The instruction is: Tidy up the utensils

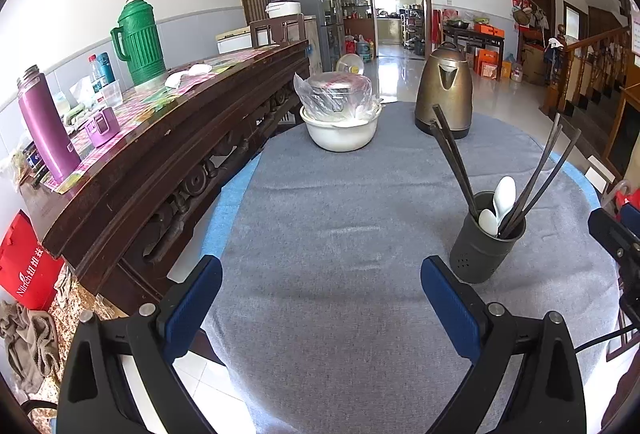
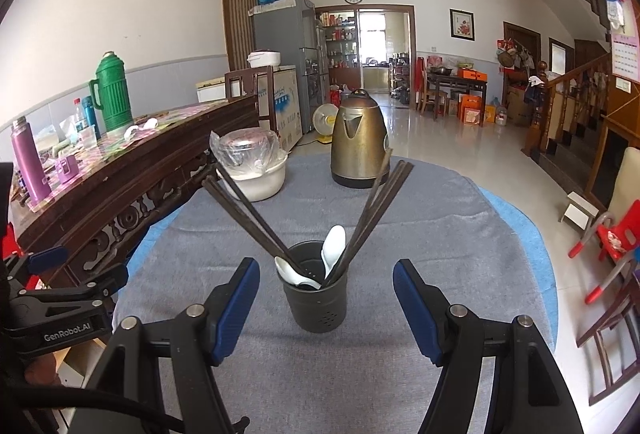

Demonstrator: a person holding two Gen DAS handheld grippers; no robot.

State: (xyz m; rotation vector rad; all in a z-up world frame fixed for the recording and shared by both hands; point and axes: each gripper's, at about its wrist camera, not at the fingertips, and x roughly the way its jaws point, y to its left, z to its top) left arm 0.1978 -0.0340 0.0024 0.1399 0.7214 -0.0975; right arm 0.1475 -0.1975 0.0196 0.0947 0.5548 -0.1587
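The dark utensil holder stands upright on the grey cloth of the desk, and it sits dead ahead of the right gripper, just beyond the fingertips and centred in the gap between the 2 fingers. Those fingers are spread wide with nothing between them. From the left gripper the same holder lies off to the right, beside the outer face of that gripper's right finger, not in line with its opening. The left fingers are also spread and hold nothing; only bare cloth shows between them. So the right hand is the better placed of the 2 for any reach at the holder.

Inside the holder, 2 bundles of dark chopsticks fan out in a V: one bundle leans up and to the left toward the white bowl, the other leans up and to the right toward the brass-coloured kettle. Their long axes run steeply up and away from the camera, so their free ends stand high above the holder's rim. 2 white spoons rest bowl-up between the bundles, one upright and one lying low against the near-left rim.

No loose utensils show on the cloth, so the sorting looks largely done. A straight push forward by the right hand would bracket the holder.
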